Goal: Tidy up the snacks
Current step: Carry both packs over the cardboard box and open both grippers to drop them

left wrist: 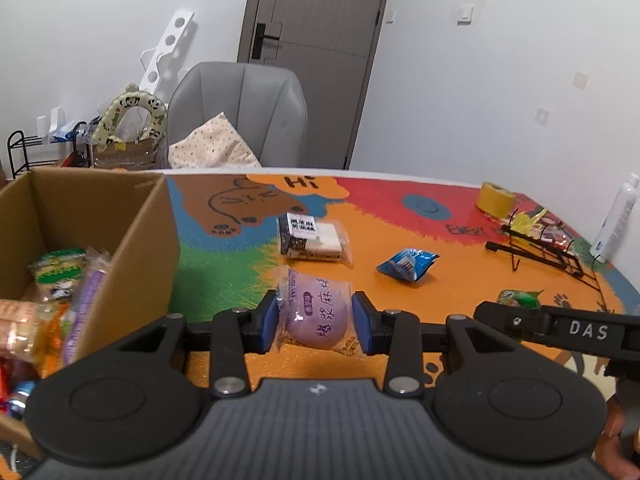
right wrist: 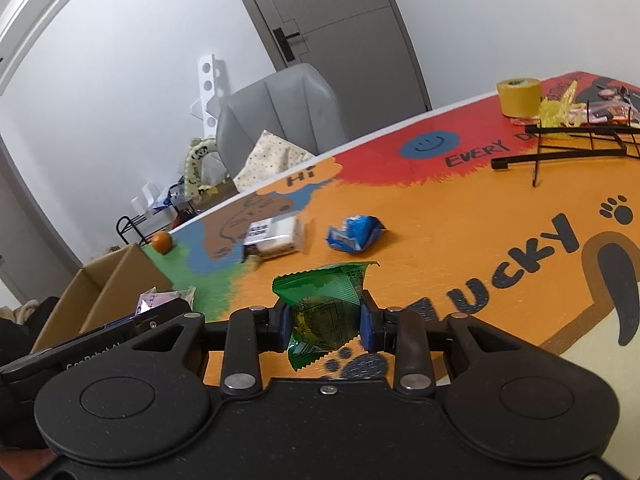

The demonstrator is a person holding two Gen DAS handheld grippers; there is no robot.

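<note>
My left gripper [left wrist: 315, 322] is shut on a purple mochi snack packet [left wrist: 316, 314], held above the colourful table mat. A cardboard box [left wrist: 132, 236] with several snack packets inside stands just to its left. My right gripper [right wrist: 324, 326] is shut on a green snack packet [right wrist: 322, 300], lifted over the orange part of the mat. In the left wrist view the right gripper's arm [left wrist: 560, 326] shows at the right with the green packet [left wrist: 518, 299] at its tip. On the mat lie a black-and-white wrapped cake [left wrist: 314, 238] and a blue packet [left wrist: 406, 265].
A black wire rack [left wrist: 544, 252] with packets, a yellow tape roll [left wrist: 494, 198] and a white bottle [left wrist: 616, 220] stand at the right. An orange fruit [right wrist: 162, 242] sits near the box. A grey chair [left wrist: 240, 116] stands behind the table.
</note>
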